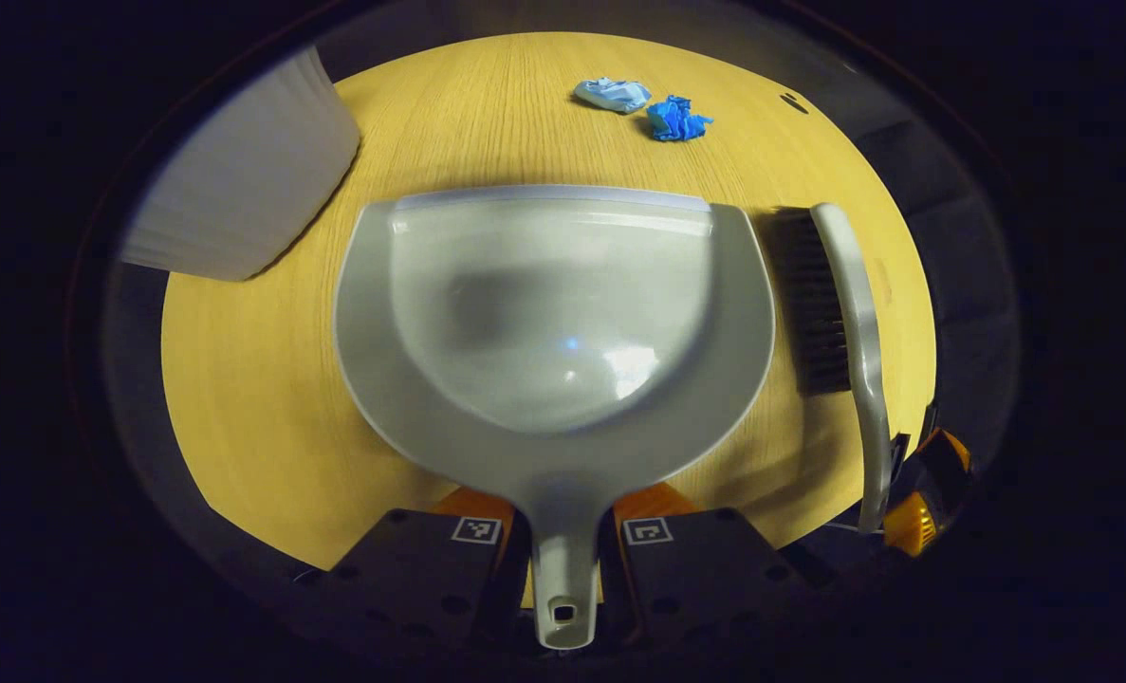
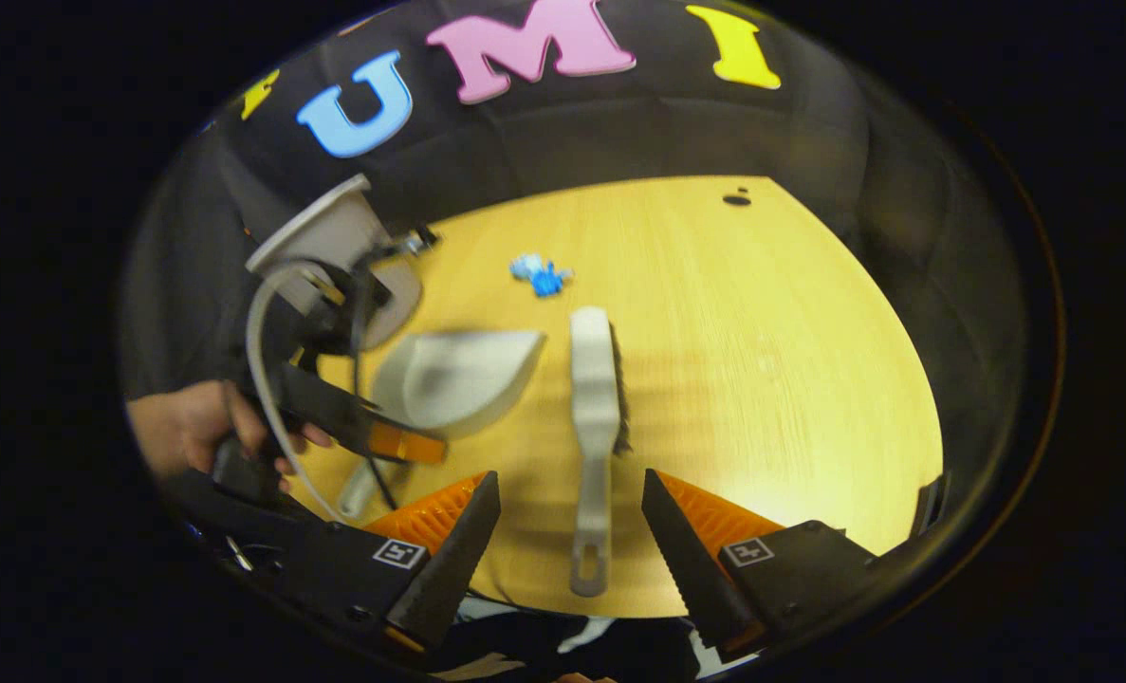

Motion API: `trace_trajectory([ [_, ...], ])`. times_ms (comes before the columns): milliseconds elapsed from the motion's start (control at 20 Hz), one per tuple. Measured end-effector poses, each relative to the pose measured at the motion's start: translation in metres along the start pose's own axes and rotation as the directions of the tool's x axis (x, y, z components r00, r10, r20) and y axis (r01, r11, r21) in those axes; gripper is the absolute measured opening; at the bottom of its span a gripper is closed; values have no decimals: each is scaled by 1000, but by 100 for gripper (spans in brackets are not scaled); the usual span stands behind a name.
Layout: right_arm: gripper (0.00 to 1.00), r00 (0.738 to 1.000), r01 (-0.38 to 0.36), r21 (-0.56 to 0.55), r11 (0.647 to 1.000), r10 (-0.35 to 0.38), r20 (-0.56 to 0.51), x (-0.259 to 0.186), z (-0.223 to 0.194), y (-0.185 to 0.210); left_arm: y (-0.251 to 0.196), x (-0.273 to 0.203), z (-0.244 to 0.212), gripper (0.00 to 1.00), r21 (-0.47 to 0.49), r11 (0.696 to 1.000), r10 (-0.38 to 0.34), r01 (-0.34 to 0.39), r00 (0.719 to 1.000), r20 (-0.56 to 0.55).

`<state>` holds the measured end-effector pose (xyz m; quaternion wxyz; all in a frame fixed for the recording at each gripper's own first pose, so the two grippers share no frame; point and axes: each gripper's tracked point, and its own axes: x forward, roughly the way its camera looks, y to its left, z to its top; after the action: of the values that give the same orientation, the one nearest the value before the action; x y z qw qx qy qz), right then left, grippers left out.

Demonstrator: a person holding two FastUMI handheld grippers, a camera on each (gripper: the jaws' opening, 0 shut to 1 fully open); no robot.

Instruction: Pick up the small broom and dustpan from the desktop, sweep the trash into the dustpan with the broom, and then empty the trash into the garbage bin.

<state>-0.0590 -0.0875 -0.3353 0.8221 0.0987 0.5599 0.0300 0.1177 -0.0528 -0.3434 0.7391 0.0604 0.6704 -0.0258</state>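
Your left gripper (image 1: 563,560) has its two fingers set on either side of the dustpan (image 1: 553,313) handle, close against it; whether both are pressing yet you cannot tell from here, so treat the hold as unproven. The pan lies flat on the table (image 1: 259,398), mouth facing the far side. The broom (image 1: 852,323) lies just to its right, bristles toward the pan, handle running back to the near edge. The trash (image 1: 653,106), two small crumpled scraps, one pale and one bright blue, sits at the far side, well beyond the pan's lip. The garbage bin (image 1: 240,180) stands at the far left, near the pan's left rim.

In the right gripper view, your right gripper (image 2: 570,526) is spread wide and holds nothing, with the broom handle (image 2: 593,512) lying between its fingers and touching neither.

Both tools look like hard, smooth, light plastic, so they will likely be stiff but slippery. Grasp each on the narrow handle, a little forward of the hanging hole, and squeeze squarely. The pan's weight sits ahead of your grip, so it may droop or twist. The scraps seem very light and could skitter away from a fast stroke.
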Motion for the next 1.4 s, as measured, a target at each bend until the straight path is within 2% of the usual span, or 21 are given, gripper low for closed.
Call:
trace_trajectory([
  [250, 98, 990, 63, -88, 994, -73, -119, 37, -2, -6, -2, 5, 2, 30, -11, 1000, -27, 28, 997, 69],
  [350, 98, 973, 85, -113, 990, -107, -205, 53, -6, -10, -3, 7, 4, 30, -9, 999, -30, 30, 997, 77],
  [550, 98, 944, 124, -132, 983, -157, -289, 75, -9, -18, -3, 6, 3, 30, -15, 999, -45, 46, 996, 83],
  [600, 91, 936, 122, -122, 985, -156, -317, 78, -13, -18, -3, 6, 3, 30, -16, 999, -47, 49, 995, 82],
  [700, 86, 924, 122, -121, 985, -157, -348, 82, -16, -16, -3, 6, 3, 30, -13, 999, -52, 53, 995, 82],
  [750, 84, 932, 117, -138, 984, -157, -326, 90, -9, -16, -3, 6, 3, 30, -15, 998, -55, 56, 995, 83],
  [800, 77, 929, 122, -153, 981, -167, -329, 90, -6, -18, -3, 6, 4, 30, -16, 998, -59, 60, 995, 83],
  [850, 60, 928, 126, -169, 978, -176, -327, 95, -1, -21, -3, 6, 3, 30, -14, 998, -60, 61, 995, 80],
  [900, 51, 927, 125, -169, 978, -176, -332, 95, 4, -23, -3, 6, 4, 30, -11, 998, -59, 60, 995, 76],
  [1000, 34, 918, 71, -166, 984, -129, -376, 94, 6, -22, -3, 7, 3, 30, -7, 998, -59, 59, 996, 72],
  [1050, 30, 919, 83, -174, 981, -143, -367, 99, 11, -32, -3, 7, 4, 30, -6, 998, -60, 61, 996, 71],
  [1150, 23, 924, 113, -223, 968, -186, -335, 100, 35, -47, -3, 9, 2, 30, -2, 998, -65, 65, 996, 66],
  [1200, 28, 926, 113, -246, 963, -192, -325, 102, 44, -52, -2, 8, 2, 29, 13, 998, -62, 61, 996, 67],
  [1400, 28, 945, 84, -223, 971, -148, -291, 112, 101, -54, 16, 5, -8, 29, 55, 998, -25, 22, 998, 49],
])
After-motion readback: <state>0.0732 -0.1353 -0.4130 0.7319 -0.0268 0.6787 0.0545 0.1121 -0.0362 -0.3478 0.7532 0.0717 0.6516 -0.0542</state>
